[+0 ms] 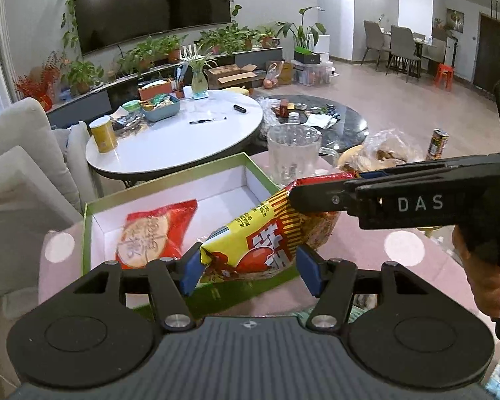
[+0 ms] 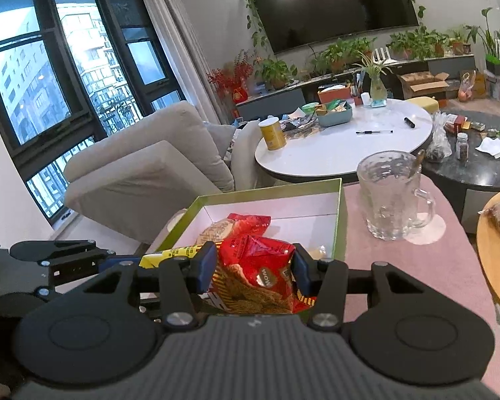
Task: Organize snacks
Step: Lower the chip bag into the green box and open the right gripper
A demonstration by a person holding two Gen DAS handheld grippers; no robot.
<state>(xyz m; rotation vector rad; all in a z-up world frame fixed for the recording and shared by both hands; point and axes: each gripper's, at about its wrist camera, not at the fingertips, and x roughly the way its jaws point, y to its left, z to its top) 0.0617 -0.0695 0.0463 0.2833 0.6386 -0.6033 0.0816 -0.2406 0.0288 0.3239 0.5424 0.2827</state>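
Observation:
A yellow and red snack bag [image 1: 260, 236] hangs over the near right rim of a green box [image 1: 170, 183] with a white inside. My left gripper [image 1: 248, 270] is shut on the bag's near end. My right gripper [image 1: 295, 196] reaches in from the right and is shut on the bag's far end. In the right wrist view the same bag [image 2: 256, 273] is pinched in my right gripper [image 2: 255, 268], above the green box [image 2: 341, 220]. A red cracker packet [image 1: 156, 233] lies flat in the box, also seen in the right wrist view [image 2: 236, 225].
A glass mug [image 1: 291, 153] stands on the pink tabletop [image 1: 366, 243] beyond the box, also in the right wrist view [image 2: 388, 196]. A wooden plate with a bagged snack [image 1: 380, 155] and a can [image 1: 436, 145] sit at the right. A white round table [image 1: 183, 136] lies beyond.

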